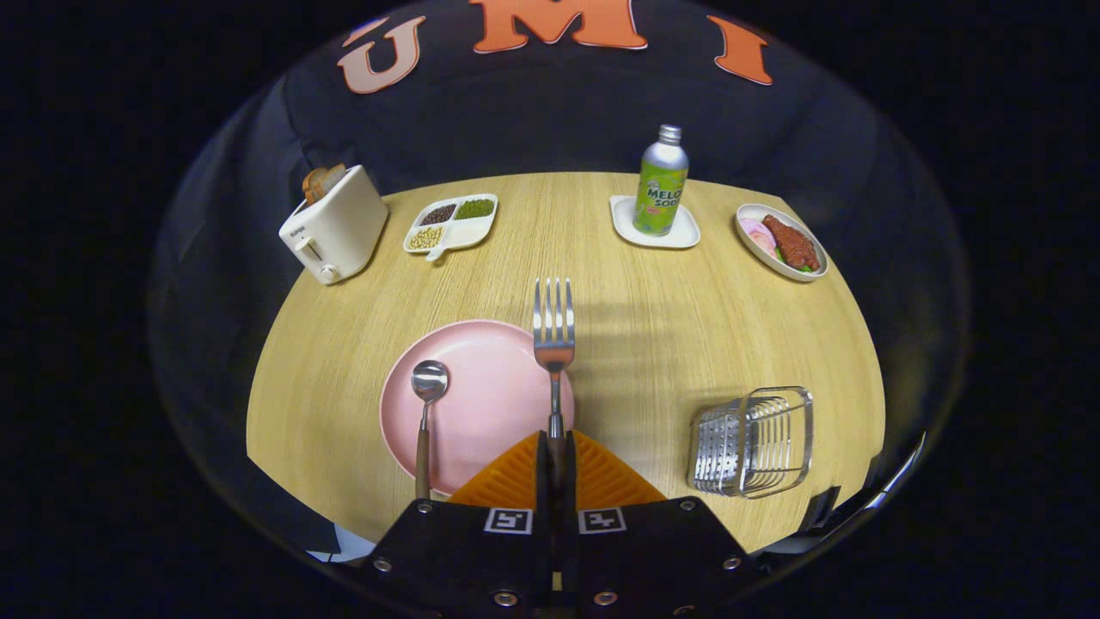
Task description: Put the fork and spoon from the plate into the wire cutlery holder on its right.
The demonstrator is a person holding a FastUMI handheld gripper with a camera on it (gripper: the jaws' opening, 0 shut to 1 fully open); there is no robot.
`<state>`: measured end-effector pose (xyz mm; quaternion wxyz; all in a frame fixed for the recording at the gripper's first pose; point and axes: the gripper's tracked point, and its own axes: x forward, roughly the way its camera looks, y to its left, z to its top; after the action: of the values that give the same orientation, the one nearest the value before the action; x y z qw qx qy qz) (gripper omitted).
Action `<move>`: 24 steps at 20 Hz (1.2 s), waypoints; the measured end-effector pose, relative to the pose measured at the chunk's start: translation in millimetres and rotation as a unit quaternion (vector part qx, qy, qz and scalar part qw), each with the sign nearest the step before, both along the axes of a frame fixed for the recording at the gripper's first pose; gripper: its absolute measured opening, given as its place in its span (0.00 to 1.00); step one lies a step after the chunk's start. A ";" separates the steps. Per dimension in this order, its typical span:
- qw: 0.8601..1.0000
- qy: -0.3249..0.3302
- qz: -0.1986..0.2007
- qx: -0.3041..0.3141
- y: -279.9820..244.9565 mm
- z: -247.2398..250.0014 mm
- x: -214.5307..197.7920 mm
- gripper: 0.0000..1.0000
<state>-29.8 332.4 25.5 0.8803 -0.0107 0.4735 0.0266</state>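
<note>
My gripper (556, 447) is shut on the handle of a metal fork (553, 331), which sticks out straight ahead of the fingers, tines pointing away, lifted above the right rim of the pink plate (490, 378). A spoon (427, 391) with a wooden handle lies on the left part of the plate, bowl away from me, handle over the near rim. The wire cutlery holder (754, 441) stands on the table to the right of the plate and of my fingers.
On the round wooden table (670, 344) beyond the plate: a white toaster (335, 226) with bread at the far left, a divided dish of beans (451, 223), a green soda bottle (661, 182) on a white coaster, and a bowl of food (782, 242) at far right.
</note>
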 end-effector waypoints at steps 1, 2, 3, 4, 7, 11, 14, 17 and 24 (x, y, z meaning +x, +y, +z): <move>1.000 -0.005 -0.005 -0.001 -8.0 6.8 -1.9 0.05; 1.000 -0.011 -0.012 -0.002 -17.5 13.4 -2.5 0.05; 1.000 -0.016 -0.018 -0.006 -26.4 16.4 -4.4 0.05; 0.999 -0.019 -0.024 -0.013 -38.9 20.8 -6.4 0.05; 0.999 -0.011 -0.040 -0.027 -74.0 24.9 -14.8 0.05; 0.998 0.019 -0.037 -0.052 -112.8 22.8 -26.8 0.05; 0.996 0.054 -0.042 -0.053 -126.3 16.9 -37.0 0.05; 0.993 0.091 -0.038 -0.065 -139.2 7.8 -47.2 0.05; 0.979 0.183 -0.007 -0.085 -154.3 -7.9 -66.5 0.05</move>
<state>-96.3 178.1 17.6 0.7748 -0.0770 0.6273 -0.0185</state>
